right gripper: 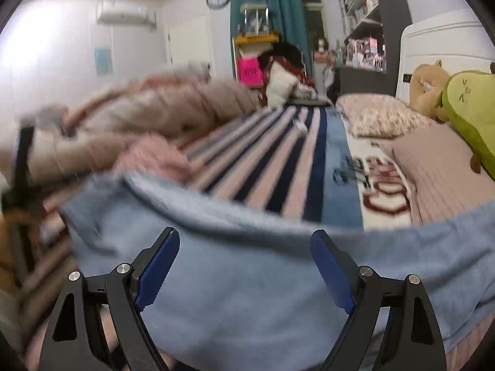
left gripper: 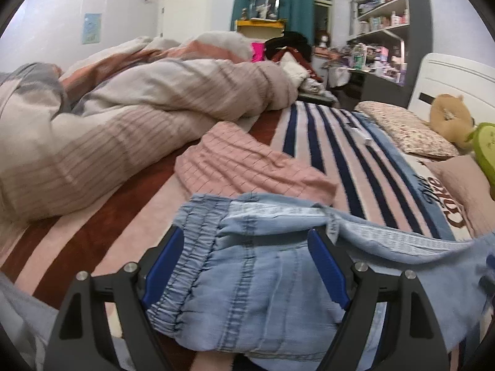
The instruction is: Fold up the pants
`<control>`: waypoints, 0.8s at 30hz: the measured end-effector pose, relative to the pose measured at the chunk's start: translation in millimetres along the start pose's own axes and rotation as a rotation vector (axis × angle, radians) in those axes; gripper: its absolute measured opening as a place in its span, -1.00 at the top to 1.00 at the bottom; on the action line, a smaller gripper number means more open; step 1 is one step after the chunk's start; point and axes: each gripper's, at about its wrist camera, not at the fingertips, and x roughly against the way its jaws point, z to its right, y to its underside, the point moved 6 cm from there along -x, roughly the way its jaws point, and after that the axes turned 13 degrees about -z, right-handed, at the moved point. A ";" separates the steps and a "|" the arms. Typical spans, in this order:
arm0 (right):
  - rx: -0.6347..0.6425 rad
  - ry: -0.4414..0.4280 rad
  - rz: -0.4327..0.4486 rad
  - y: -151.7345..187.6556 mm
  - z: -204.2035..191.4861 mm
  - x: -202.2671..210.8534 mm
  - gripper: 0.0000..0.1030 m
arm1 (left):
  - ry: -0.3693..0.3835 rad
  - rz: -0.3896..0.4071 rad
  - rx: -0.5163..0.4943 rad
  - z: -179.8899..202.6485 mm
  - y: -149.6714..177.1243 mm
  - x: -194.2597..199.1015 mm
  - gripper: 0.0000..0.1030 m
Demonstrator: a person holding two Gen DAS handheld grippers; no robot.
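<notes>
Denim comes first in both views: the light-blue pants [left gripper: 247, 284] lie spread on the striped blanket [left gripper: 324, 142], filling the near foreground. The left gripper [left gripper: 244, 247] hangs over the elastic waistband [left gripper: 176, 281], jaws wide apart, pads clear of the cloth. The right gripper [right gripper: 244, 247] stands equally wide over plain fabric, gripping nothing. This thin, washed denim looks soft, light and floppy, likely to sag and crease; the stitched waistband and hems seem the firmest places to pinch. Beyond lie a pink checked garment [left gripper: 247, 160], then a rumpled duvet [left gripper: 139, 108].
</notes>
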 end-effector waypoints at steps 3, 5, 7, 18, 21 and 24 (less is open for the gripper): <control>-0.040 -0.005 -0.015 4.6 11.7 -6.4 -0.63 | 0.018 -0.038 -0.025 6.6 2.6 -11.7 -0.52; -0.063 -0.041 0.001 5.9 14.7 -3.5 -0.63 | 0.030 -0.073 -0.052 13.1 7.6 -19.2 -0.20; -0.068 -0.043 0.003 8.8 17.7 -0.3 -0.63 | 0.052 -0.109 -0.060 17.3 10.5 -26.3 0.12; -0.131 -0.068 -0.002 8.5 27.4 -0.3 -0.63 | 0.010 -0.181 -0.029 22.8 -22.3 -79.6 0.11; -0.153 -0.084 -0.005 8.3 30.6 -1.2 -0.63 | 0.022 -0.128 -0.035 26.5 -36.9 -81.4 0.11; -0.161 -0.089 -0.002 8.0 32.3 -1.2 -0.63 | 0.039 -0.115 -0.046 31.8 -57.3 -86.9 0.05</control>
